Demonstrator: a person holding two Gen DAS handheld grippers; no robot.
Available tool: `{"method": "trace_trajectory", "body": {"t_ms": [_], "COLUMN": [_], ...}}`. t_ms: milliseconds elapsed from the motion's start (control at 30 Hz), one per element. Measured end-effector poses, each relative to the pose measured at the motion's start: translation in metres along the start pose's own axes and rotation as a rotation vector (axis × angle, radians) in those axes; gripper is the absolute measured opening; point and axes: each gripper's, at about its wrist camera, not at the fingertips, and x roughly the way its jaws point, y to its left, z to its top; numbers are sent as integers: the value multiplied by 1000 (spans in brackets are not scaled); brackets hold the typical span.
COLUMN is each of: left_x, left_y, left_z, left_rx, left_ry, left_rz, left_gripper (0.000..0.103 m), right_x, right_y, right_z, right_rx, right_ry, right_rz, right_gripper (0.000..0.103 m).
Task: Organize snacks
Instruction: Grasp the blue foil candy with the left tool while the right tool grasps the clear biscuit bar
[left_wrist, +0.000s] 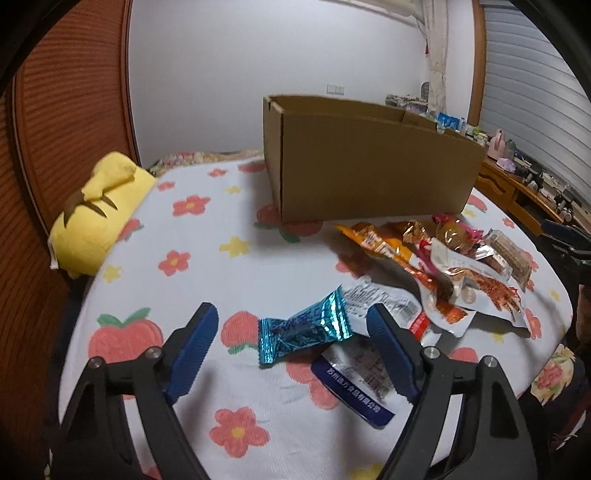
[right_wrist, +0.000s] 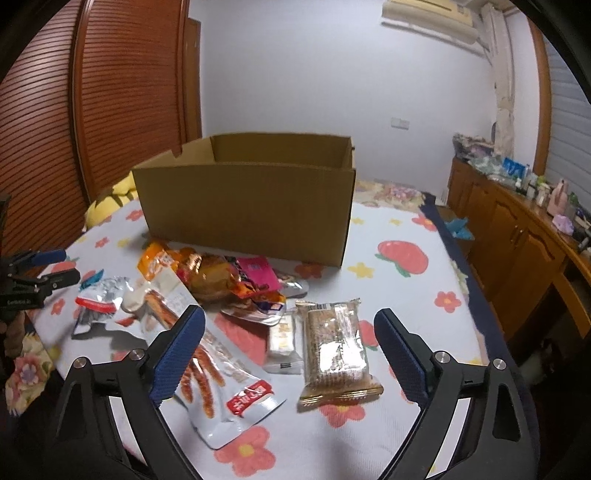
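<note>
Snacks lie in a loose heap on the flower-print bed cover (left_wrist: 229, 266), in front of an open cardboard box (left_wrist: 373, 173) that stands further back.

Left wrist view: the left gripper (left_wrist: 291, 336) is spread, nothing pinched. A teal foil candy (left_wrist: 303, 328) sits right between its blue pads (left_wrist: 194, 350), its long axis running almost straight across the gap from one pad to the other, resting partly on a white packet with a blue band (left_wrist: 354, 384). Neither pad appears to touch it. My judgement: this hand is the nearer one for the candy, and closing along that axis would catch the twisted ends, not the body. The rest of the heap lies to the right, toward the box.

Right wrist view: the right gripper (right_wrist: 290, 349) is also spread wide and empty. A clear-wrapped sesame bar (right_wrist: 334, 354) lies between its jaws, long axis pointing away from the camera toward the box (right_wrist: 243, 206), so the pads would meet its long sides. A white packet of red sticks (right_wrist: 218, 387) lies partly behind the left pad. The left gripper (right_wrist: 59, 266) shows at the far left edge.
</note>
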Motion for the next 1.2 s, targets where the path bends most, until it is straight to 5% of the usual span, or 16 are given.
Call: {"method": "trace_trajectory", "body": {"t_ms": [500,1200], "left_x": [28,39], "left_y": [13,19], "left_z": [-5,1], "left_rx": [-35,-68], "left_ry": [101,119], "left_rz": [17,15], "left_gripper": [66,59], "right_x": [57,76], "right_y": [-33,-56], "right_z": [-4,-9], "right_rx": [39,121], "right_ry": [153,221], "right_rz": [42,39], "right_gripper": [74,70]}}
